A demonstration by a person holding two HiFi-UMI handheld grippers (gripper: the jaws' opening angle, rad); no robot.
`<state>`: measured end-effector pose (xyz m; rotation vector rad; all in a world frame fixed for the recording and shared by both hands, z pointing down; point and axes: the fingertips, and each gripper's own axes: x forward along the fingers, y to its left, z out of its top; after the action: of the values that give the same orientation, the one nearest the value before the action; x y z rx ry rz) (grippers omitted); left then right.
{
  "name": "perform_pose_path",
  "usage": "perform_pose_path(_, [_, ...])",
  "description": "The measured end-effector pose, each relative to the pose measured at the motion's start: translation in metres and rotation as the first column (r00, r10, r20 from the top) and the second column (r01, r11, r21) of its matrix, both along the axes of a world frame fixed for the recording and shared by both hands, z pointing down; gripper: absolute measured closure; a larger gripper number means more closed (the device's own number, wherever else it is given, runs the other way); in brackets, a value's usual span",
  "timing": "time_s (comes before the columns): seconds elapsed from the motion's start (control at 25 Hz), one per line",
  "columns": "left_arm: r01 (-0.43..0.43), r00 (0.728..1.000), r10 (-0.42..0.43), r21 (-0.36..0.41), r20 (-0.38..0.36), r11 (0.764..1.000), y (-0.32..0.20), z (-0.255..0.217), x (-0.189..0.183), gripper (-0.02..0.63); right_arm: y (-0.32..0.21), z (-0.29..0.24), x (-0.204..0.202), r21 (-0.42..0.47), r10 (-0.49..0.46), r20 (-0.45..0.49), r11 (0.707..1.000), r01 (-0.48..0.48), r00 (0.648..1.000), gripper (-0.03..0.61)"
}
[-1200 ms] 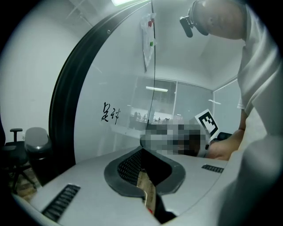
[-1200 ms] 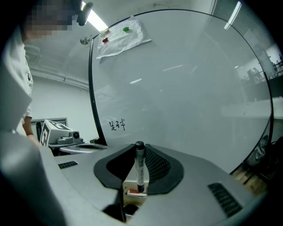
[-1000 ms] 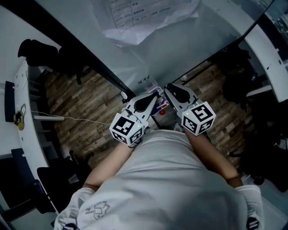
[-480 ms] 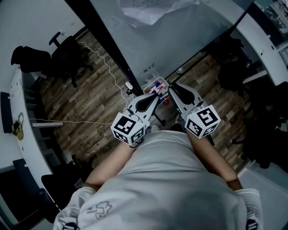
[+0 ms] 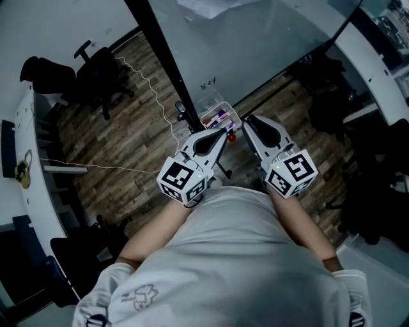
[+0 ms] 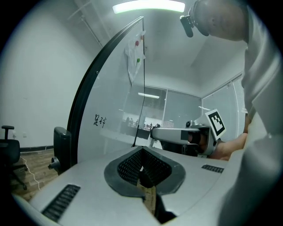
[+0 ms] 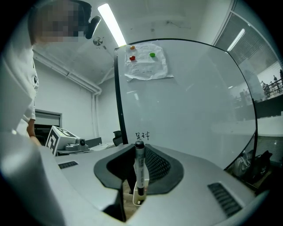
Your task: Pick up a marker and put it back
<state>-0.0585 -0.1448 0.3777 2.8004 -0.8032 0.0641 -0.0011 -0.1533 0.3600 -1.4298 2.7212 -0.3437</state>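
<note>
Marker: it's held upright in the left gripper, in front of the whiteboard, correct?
Wrong gripper. The marker stands upright in the right gripper, in front of the whiteboard; the right gripper view shows it. The left gripper is shut, holding no marker.

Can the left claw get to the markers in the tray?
Probably yes. The left claw sits just short of the tray with nothing between them, though its jaws are together and must open. The right claw beside it may crowd it.

An office or meeting room: a large whiteboard (image 5: 255, 51) on a black frame, a black swivel chair (image 5: 96, 60), curved white desks (image 5: 35, 128), wood-plank flooring (image 5: 128, 147), glass partition walls (image 6: 177, 108) and a ceiling strip light (image 6: 148, 7).
</note>
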Motion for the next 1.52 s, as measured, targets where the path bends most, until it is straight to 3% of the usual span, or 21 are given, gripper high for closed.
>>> perform_pose_path(0.36, [0.167, 0.985, -0.167, -0.003, -0.03, 0.986, 0.041, 0.001, 0.02, 0.609, 0.041, -0.009, 0.025, 0.029, -0.114, -0.023, 0.993, 0.115, 0.993, 0.502])
perform_pose_path(0.56, [0.213, 0.977, -0.213, 0.001, -0.031, 0.977, 0.073, 0.001, 0.037, 0.609, 0.074, -0.011, 0.045, 0.043, -0.156, -0.025, 0.987, 0.157, 0.987, 0.503])
perform_pose_path(0.96, [0.224, 0.975, -0.224, 0.014, -0.012, 0.974, 0.141, 0.001, 0.07, 0.609, 0.139, -0.013, 0.077, 0.053, -0.182, -0.012, 0.982, 0.182, 0.983, 0.503])
perform_pose_path(1.28, [0.217, 0.976, -0.218, 0.038, 0.012, 0.975, 0.177, -0.003, 0.076, 0.611, 0.171, -0.015, 0.077, 0.038, -0.196, 0.009, 0.98, 0.195, 0.981, 0.503])
perform_pose_path(1.52, [0.211, 0.977, -0.21, 0.037, -0.034, 0.977, 0.19, -0.009, 0.073, 0.609, 0.184, -0.014, 0.076, 0.038, -0.198, 0.014, 0.98, 0.198, 0.98, 0.503])
